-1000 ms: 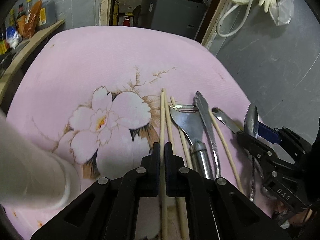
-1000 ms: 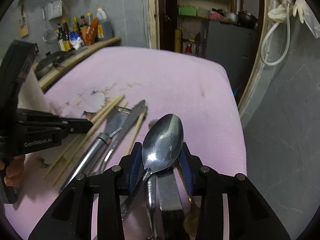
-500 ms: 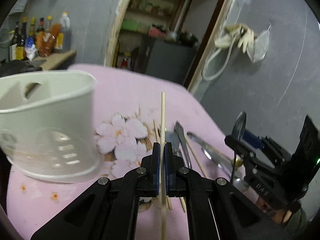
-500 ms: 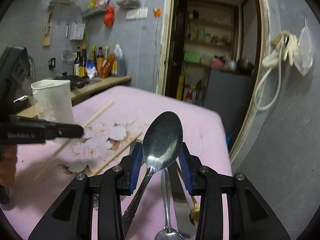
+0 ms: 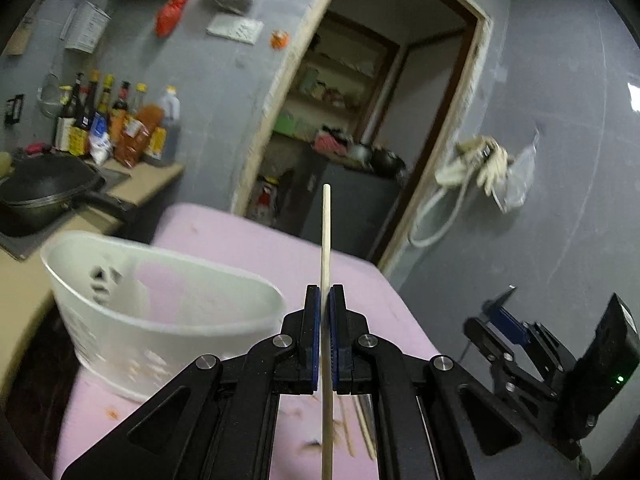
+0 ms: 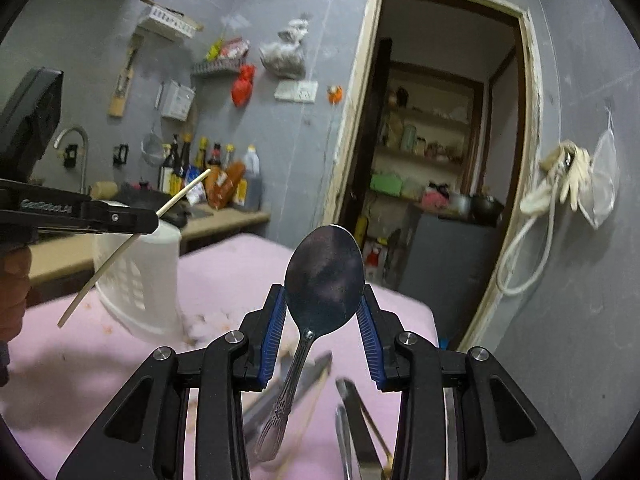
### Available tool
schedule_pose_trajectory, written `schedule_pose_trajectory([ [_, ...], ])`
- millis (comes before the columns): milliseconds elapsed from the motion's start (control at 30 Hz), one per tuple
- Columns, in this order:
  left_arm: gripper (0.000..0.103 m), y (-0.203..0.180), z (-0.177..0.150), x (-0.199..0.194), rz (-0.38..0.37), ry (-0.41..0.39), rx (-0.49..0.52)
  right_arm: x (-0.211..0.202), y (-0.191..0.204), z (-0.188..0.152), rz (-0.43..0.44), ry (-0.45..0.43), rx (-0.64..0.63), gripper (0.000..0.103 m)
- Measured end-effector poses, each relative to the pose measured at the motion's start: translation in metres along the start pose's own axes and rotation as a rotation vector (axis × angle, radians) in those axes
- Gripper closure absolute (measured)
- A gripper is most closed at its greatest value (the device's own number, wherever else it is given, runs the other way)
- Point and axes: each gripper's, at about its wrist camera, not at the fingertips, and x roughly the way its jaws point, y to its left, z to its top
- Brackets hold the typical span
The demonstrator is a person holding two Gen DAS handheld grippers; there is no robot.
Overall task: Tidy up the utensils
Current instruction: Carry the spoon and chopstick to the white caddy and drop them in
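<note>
White perforated plastic utensil basket stands at the left on the pink flowered tablecloth. Its mouth is open upward, and no utensil shows in the part of the interior that is visible. It looks light and thin-walled, so it would probably slide or tip if nudged at the rim.

Left gripper: jaws clenched on a pale wooden chopstick, held near mid-length. The tip points up and away and the lower end hangs below the pads. From the right wrist view the stick slants in the air in front of the basket, clear of the cloth. Judgement: the stick is light, stiff and narrow, and smooth enough to swivel between flat pads. A mid-length grip keeps it balanced.

Right gripper: jaws part-closed, the blue pads bearing on the two edges of the bowl of a steel spoon with an embossed handle. The bowl stands up and the handle hangs down between the fingers. Judgement: hard, slick metal held on curved edges is a marginal grip that could slip with any jolt. The neck would give a surer hold.

Further utensils lie blurred on the cloth below both grippers, including loose chopsticks and metal pieces of unclear type.
</note>
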Motion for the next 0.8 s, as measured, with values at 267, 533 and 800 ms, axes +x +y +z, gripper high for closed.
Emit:
schedule_pose_trajectory([
  [267,0.101,0.062,0.060,-0.027,0.120,-0.191,-0.069,0.013,0.016,0.059,0.097,-0.138,0.013,0.070],
  [533,0.101,0.132,0.086,-0.026,0.246,-0.364,-0.143,0.048,0.050,0.114,0.218,-0.272,0.058,0.070],
  [800,0.101,0.145,0.063,-0.011,0.320,-0.411,-0.110,0.083,0.085,0.104,0.235,-0.260,0.065,0.069],
])
